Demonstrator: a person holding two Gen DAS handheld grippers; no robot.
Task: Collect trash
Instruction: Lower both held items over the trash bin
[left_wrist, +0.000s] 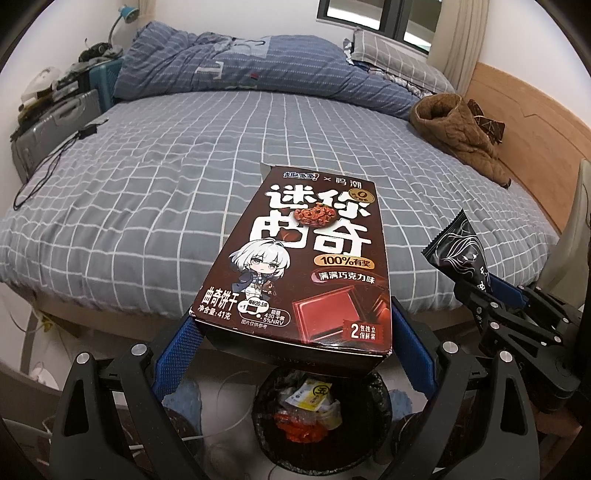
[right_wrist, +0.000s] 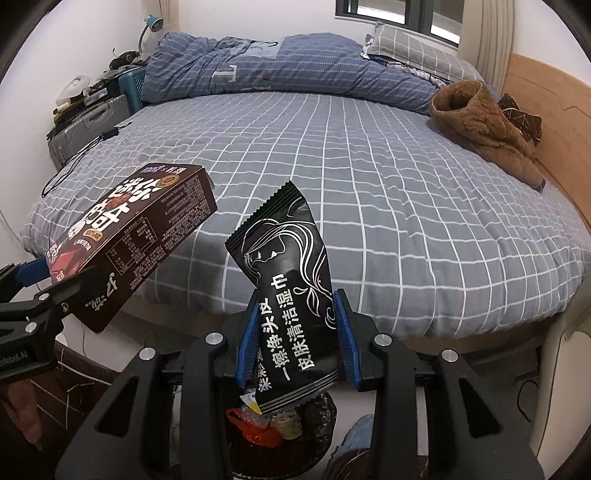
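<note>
My left gripper is shut on a dark brown cookie box with a cartoon girl on it, held flat above a black trash bin that holds wrappers. The box also shows in the right wrist view, at the left. My right gripper is shut on a black wet-wipe packet with white line art, held upright over the same bin. The packet also shows in the left wrist view, at the right.
A bed with a grey checked sheet lies ahead, with a blue duvet at the back and a brown padded garment by the wooden headboard. A cable lies at the bed's left edge. A suitcase stands left.
</note>
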